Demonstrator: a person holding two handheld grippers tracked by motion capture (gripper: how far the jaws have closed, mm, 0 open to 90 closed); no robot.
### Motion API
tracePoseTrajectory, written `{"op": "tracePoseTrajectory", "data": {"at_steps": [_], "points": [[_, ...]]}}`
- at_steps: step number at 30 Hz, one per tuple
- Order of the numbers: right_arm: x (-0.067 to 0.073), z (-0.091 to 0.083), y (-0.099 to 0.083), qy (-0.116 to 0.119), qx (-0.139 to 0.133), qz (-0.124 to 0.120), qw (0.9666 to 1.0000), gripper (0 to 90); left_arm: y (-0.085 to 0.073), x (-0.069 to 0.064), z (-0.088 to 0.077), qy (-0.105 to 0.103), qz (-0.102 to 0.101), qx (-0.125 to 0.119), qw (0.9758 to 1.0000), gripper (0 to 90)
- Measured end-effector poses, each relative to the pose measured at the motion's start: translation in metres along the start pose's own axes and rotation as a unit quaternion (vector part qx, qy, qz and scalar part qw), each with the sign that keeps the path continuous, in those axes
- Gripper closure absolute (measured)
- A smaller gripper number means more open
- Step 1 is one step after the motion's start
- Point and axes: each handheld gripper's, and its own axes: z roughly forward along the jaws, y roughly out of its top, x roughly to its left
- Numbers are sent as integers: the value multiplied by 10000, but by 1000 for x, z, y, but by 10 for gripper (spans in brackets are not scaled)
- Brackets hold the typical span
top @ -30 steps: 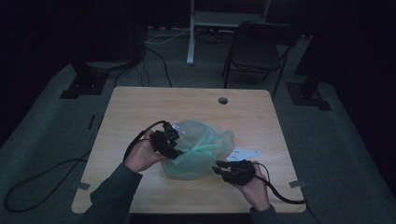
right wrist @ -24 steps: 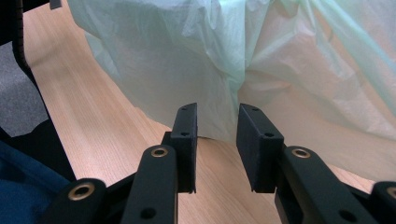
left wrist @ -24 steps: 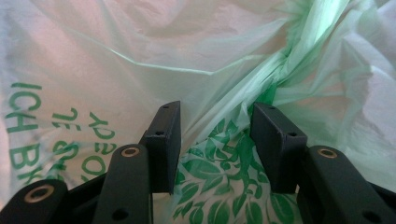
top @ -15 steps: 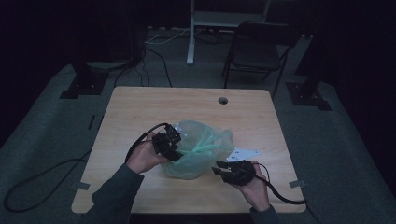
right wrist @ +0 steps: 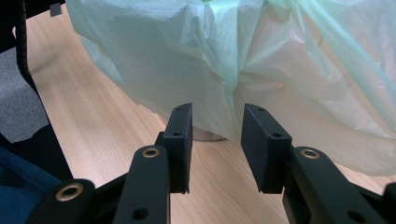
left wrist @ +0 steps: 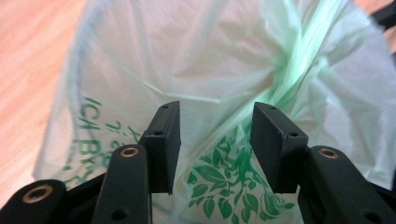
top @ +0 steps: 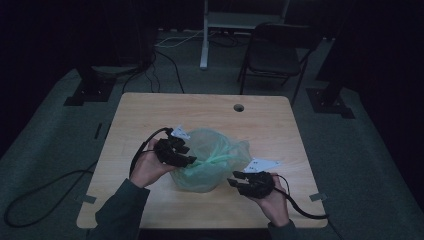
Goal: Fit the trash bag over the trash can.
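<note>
we have a pale green plastic bag [top: 210, 160] sitting in the middle of the wooden table [top: 150, 115], puffed up around something round, with its twisted handles running across the top. our right gripper [top: 239, 183] has just been opening: a second ago its jaws stood closer together beside the bag's near right edge, and now they stand apart with only bare table and air between them, the bag's film just ahead of the pads [right wrist: 180, 140] and not touched. we read that as a grip let go, or a fresh bite being lined up low on the bag's side. our left gripper [top: 187, 159] has hardly shifted; it lies against the bag's left side, jaws parted, the printed film bulging up between them without being pinched as far as we can see. so the bag rests free on the table, and the next hold has yet to be taken.
</note>
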Motion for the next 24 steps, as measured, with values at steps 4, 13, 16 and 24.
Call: {"op": "tracePoseTrajectory", "data": {"at_steps": [4,13,16,24], "points": [[-1,-1,0,-24,-37,13,10000,621,-7,5,-6,29,-272,-543,9981,527],[-2,-3,0,-49,-83,43,9999,612,-24,14,-19,502,-744,-1607,9829,519],[-2,-3,0,-50,-98,51,9999,610,-30,16,-23,739,-978,-1914,9738,519],[-4,-6,0,-98,-165,87,9998,597,-44,26,-32,1079,-1597,-2437,9505,502]]}}
